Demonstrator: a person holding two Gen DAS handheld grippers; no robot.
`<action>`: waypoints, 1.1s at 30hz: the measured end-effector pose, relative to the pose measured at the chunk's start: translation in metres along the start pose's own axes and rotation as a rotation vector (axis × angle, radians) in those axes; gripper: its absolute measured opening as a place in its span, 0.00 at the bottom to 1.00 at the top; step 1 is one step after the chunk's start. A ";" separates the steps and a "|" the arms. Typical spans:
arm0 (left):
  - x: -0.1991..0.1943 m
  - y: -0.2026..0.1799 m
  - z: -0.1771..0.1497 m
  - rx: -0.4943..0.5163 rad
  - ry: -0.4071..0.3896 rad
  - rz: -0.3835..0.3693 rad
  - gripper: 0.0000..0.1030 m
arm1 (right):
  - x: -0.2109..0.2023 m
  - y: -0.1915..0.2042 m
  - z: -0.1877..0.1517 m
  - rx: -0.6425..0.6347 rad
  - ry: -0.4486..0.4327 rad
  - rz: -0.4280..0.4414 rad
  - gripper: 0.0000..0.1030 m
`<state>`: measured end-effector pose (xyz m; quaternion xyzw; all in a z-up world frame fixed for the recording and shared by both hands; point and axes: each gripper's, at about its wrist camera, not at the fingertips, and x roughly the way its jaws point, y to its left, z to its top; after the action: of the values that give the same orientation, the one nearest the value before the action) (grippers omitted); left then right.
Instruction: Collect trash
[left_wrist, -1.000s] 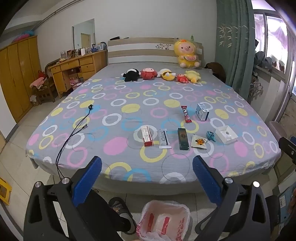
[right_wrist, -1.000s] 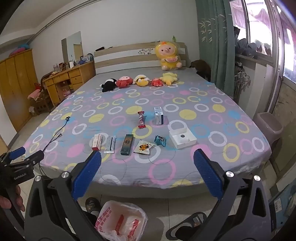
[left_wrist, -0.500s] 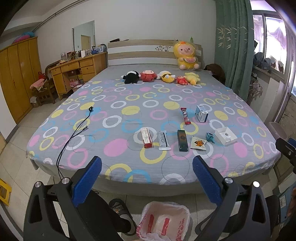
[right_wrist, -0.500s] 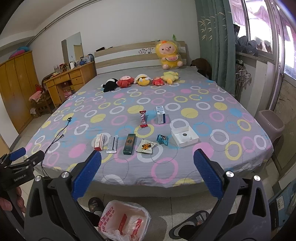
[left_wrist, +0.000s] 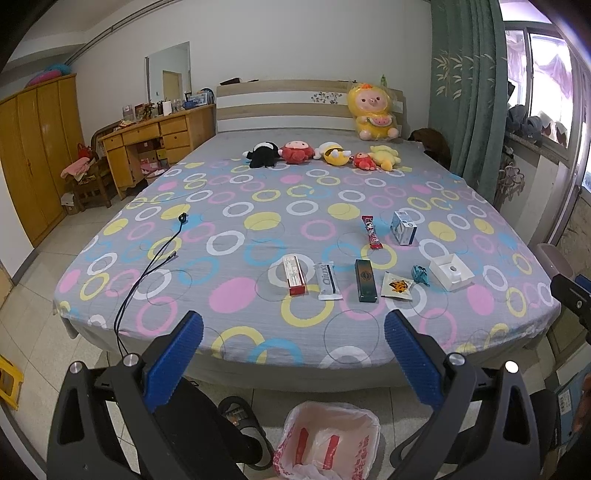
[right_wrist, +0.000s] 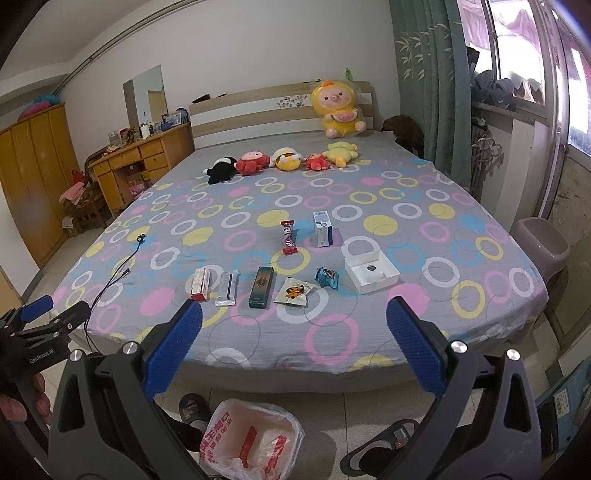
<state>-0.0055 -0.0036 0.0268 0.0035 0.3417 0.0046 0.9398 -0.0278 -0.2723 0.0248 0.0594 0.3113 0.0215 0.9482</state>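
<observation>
Several pieces of trash lie near the foot of the bed: a red-and-white box (left_wrist: 294, 275), a white wrapper (left_wrist: 328, 281), a dark green box (left_wrist: 365, 280), a snack packet (left_wrist: 397, 287), a blue crumpled wrapper (left_wrist: 420, 274), an open white box (left_wrist: 451, 272), a red candy bar (left_wrist: 371, 232) and a blue-white carton (left_wrist: 403, 228). A bin lined with a white-and-red bag (left_wrist: 327, 441) stands on the floor below. My left gripper (left_wrist: 293, 354) and right gripper (right_wrist: 294, 345) are both open and empty, held before the foot of the bed, above the bin.
Plush toys (left_wrist: 321, 154) line the bed's far end. A black cable (left_wrist: 147, 269) trails over the bed's left side. A slipper (left_wrist: 242, 421) lies beside the bin. A wooden desk (left_wrist: 155, 147) and wardrobe (left_wrist: 33, 155) stand left; a grey stool (right_wrist: 541, 245) stands right.
Both grippers have drawn back slightly from the bed and tilted a little; the trash looks a bit farther off. Nothing was picked up.
</observation>
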 end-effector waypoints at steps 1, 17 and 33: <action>0.001 -0.001 -0.002 -0.001 -0.001 0.000 0.93 | 0.000 0.000 0.000 0.001 0.000 0.001 0.95; 0.005 -0.002 -0.006 -0.001 -0.003 0.004 0.93 | 0.001 0.002 -0.003 0.003 0.004 0.001 0.95; 0.002 -0.001 -0.005 0.002 -0.001 0.006 0.93 | 0.003 0.002 -0.006 0.006 0.009 0.001 0.95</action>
<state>-0.0069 -0.0050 0.0215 0.0056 0.3414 0.0071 0.9399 -0.0287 -0.2700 0.0187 0.0623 0.3158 0.0214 0.9465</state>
